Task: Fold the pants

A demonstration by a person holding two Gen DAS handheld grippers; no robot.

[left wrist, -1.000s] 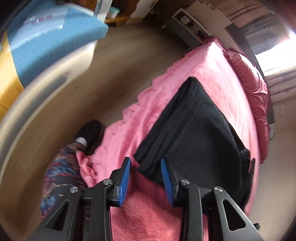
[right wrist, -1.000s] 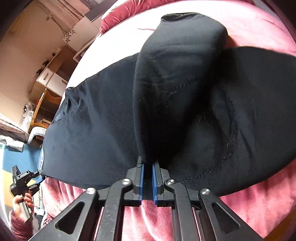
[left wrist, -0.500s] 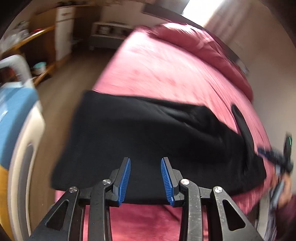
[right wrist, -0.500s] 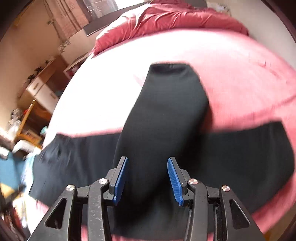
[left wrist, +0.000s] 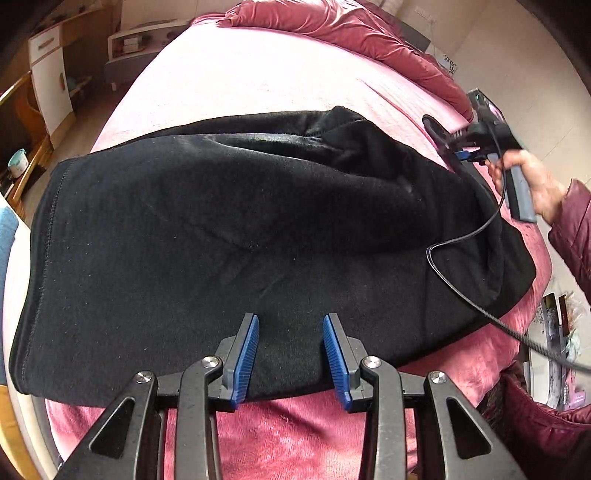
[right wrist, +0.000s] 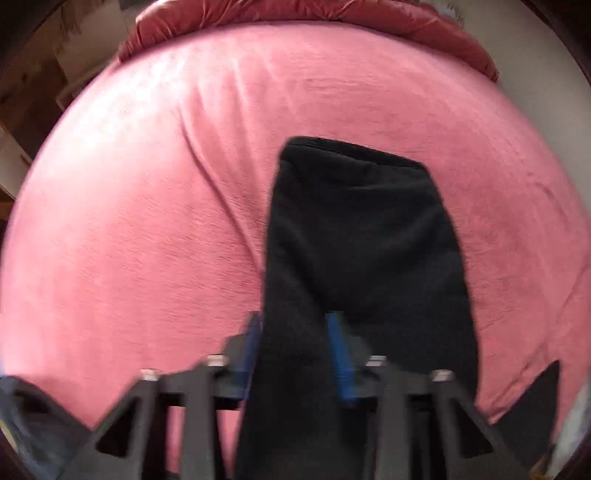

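Observation:
Black pants (left wrist: 221,236) lie spread across a pink bed (left wrist: 258,74). My left gripper (left wrist: 290,325) is open and empty, its jaws over the near edge of the pants. My right gripper (right wrist: 295,325) is open; a black pant leg (right wrist: 362,229) runs from between its blue fingers out across the bed. That view is blurred. The right gripper also shows in the left wrist view (left wrist: 476,147), held by a hand at the right end of the pants.
A red duvet (left wrist: 351,33) is bunched at the head of the bed. A white cabinet (left wrist: 48,74) and wooden furniture stand at the left. A black cable (left wrist: 480,302) trails over the pants' right side.
My right gripper opened and let go of the pant leg, then swung across the bed. My left gripper swung from the bed's end to face the pants' near edge.

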